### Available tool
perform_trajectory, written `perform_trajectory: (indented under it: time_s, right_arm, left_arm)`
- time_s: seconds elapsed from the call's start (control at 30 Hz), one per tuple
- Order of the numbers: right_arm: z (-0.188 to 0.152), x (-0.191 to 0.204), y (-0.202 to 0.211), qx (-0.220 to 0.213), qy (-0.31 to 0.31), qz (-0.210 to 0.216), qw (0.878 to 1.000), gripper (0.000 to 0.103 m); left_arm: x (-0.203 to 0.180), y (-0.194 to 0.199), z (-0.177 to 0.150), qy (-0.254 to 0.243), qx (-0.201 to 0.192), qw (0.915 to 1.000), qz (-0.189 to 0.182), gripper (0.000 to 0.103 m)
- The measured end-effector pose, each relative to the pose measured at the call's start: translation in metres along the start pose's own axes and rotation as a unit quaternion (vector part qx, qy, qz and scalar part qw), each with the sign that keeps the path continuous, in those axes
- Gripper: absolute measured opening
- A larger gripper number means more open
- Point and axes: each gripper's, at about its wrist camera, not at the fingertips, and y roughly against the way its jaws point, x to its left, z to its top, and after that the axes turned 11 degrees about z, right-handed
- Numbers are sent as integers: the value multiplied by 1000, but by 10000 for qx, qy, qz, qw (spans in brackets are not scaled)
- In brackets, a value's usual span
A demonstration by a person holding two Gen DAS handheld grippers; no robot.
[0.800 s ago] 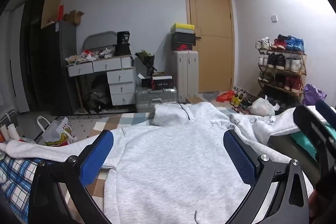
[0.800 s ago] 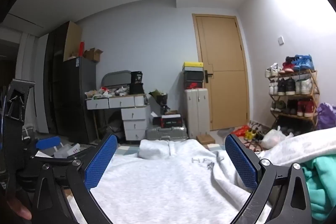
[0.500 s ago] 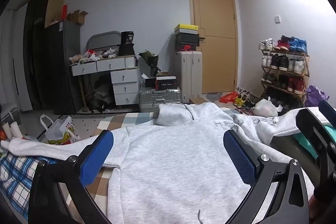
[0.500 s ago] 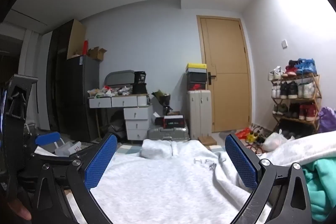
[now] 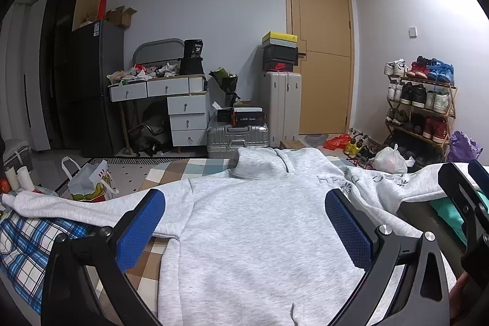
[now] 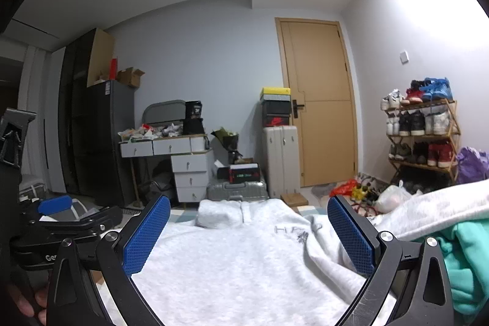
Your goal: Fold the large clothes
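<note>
**Both tools spread wide above a grey sweatshirt laid flat on the bed**

Left wrist view: the left tool (image 5: 244,226) fills the lower part of the frame with its blue pads (image 5: 139,229) set far apart and nothing between them but air; the grey sweatshirt (image 5: 256,222) lies spread flat across the centre and lower centre, collar toward the far end, one sleeve stretched out to the left edge of the frame over a blue plaid sheet (image 5: 27,246); faint lettering runs across the chest at centre right; a checked bed cover (image 5: 171,170) shows beyond the shoulder; part of the right tool (image 5: 464,197) enters at the right edge; a teal garment (image 5: 449,211) lies beside it; behind, a silver suitcase (image 5: 237,136) sits at centre, a wooden door (image 5: 321,57) at upper right, a shoe rack (image 5: 420,103) at the right, a white drawer desk (image 5: 171,103) at centre left.

Right wrist view: the right tool (image 6: 249,237) likewise stands with its jaws wide apart, gripping nothing; the sweatshirt (image 6: 244,261) covers the lower centre, its folded collar at mid frame; the teal garment (image 6: 464,258) is heaped at lower right, with grey fabric draped over its top; the left tool (image 6: 55,203) shows at the left edge, one blue pad visible; fingers (image 6: 27,303) appear at the lower left corner; the door (image 6: 318,100) and shoe rack (image 6: 421,130) stand in the right half.
</note>
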Motion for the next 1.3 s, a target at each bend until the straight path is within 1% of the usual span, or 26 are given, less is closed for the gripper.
perform_trajectory:
  time_s: [0.23, 0.77, 0.9, 1.3]
  right_arm:
    - [0, -4, 0, 11, -94, 21, 10000, 103]
    - [0, 0, 2, -49, 0, 105, 9999, 103]
    - [0, 1, 2, -56, 0, 98, 9999, 103]
    - [0, 0, 2, -25, -4, 107, 9999, 103]
  left_arm:
    - [3, -1, 0, -5, 22, 10000, 6, 102]
    - [2, -1, 1, -6, 59, 10000, -11, 102]
    - [0, 0, 1, -49, 18, 10000, 54, 102]
    - [1, 1, 2, -52, -35, 9999, 90, 102]
